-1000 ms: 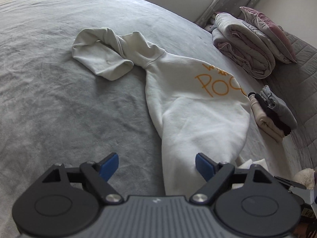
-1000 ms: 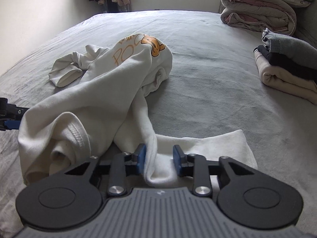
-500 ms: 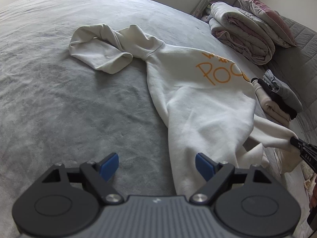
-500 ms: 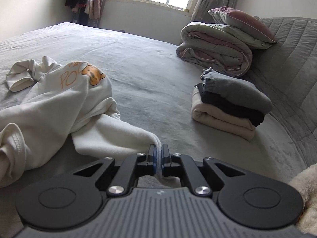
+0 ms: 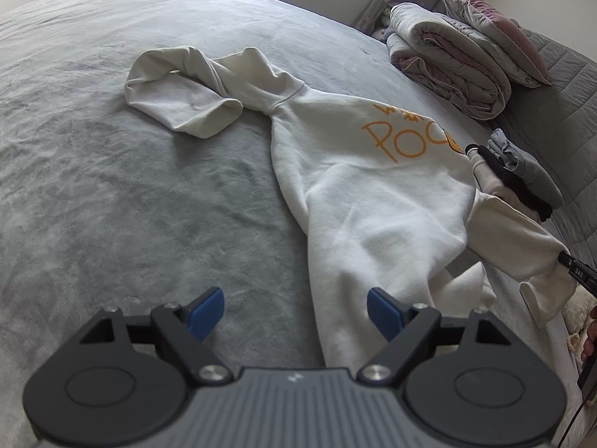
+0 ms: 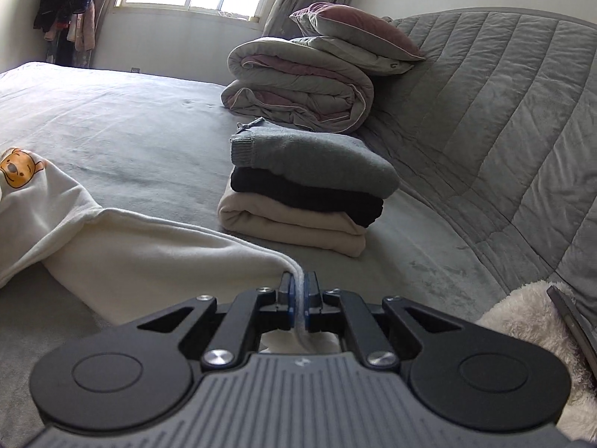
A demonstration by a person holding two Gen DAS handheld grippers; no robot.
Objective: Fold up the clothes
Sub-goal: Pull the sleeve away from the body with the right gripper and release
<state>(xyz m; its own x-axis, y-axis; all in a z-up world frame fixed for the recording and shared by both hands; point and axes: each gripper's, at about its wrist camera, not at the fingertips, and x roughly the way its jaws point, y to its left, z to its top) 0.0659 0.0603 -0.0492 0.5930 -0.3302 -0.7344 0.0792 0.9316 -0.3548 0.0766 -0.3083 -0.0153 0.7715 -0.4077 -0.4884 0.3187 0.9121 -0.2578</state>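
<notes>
My right gripper [image 6: 297, 291] pinches the sweatshirt [image 5: 373, 194] sleeve (stretched rightward); my left gripper [image 5: 294, 311], spread wide, hovers nearest its hem.

free: grey bed [image 5: 112, 186] left of sweatshirt [image 5: 373, 201] | blocked: folded stack [image 6: 306, 190], rolled duvet [image 6: 298, 86] right

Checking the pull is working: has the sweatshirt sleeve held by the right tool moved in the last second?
Yes. The sleeve, bunched by the hem before, is now stretched out to the right toward the folded stack, clamped in the right tool.
</notes>
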